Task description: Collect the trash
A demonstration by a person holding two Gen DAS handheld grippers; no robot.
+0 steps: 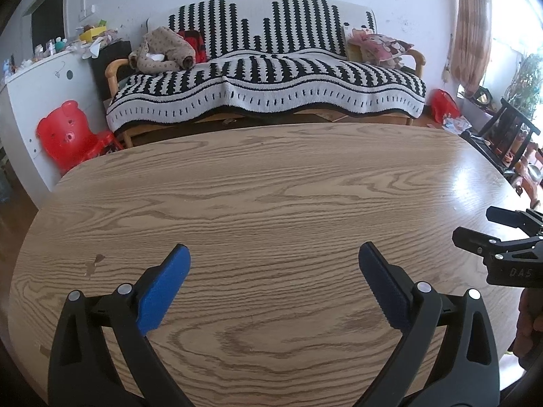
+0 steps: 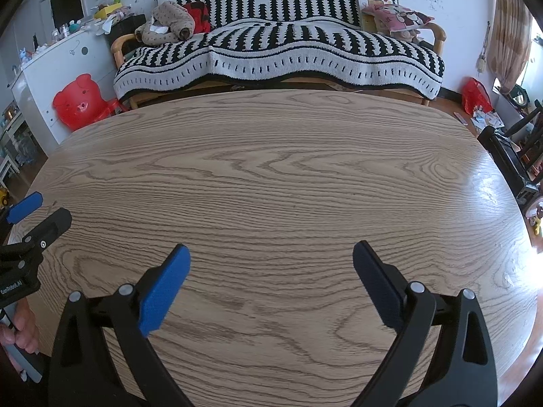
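My left gripper (image 1: 274,254) hangs open over the near part of a wood-grain table (image 1: 271,176), its blue pads wide apart with nothing between them. My right gripper (image 2: 270,254) is likewise open above the same table (image 2: 271,156) and holds nothing. Each gripper shows at the edge of the other's view: the right gripper (image 1: 475,225) at the right edge, the left gripper (image 2: 51,208) at the left edge, both open. No trash lies on the tabletop in either view.
Beyond the table's far edge stands a sofa (image 1: 271,78) under a black-and-white striped cover. A red bear-shaped child's chair (image 1: 68,132) sits on the floor at left beside a white cabinet (image 1: 40,81). A red bag (image 1: 443,105) and dark chairs (image 1: 502,139) stand at right.
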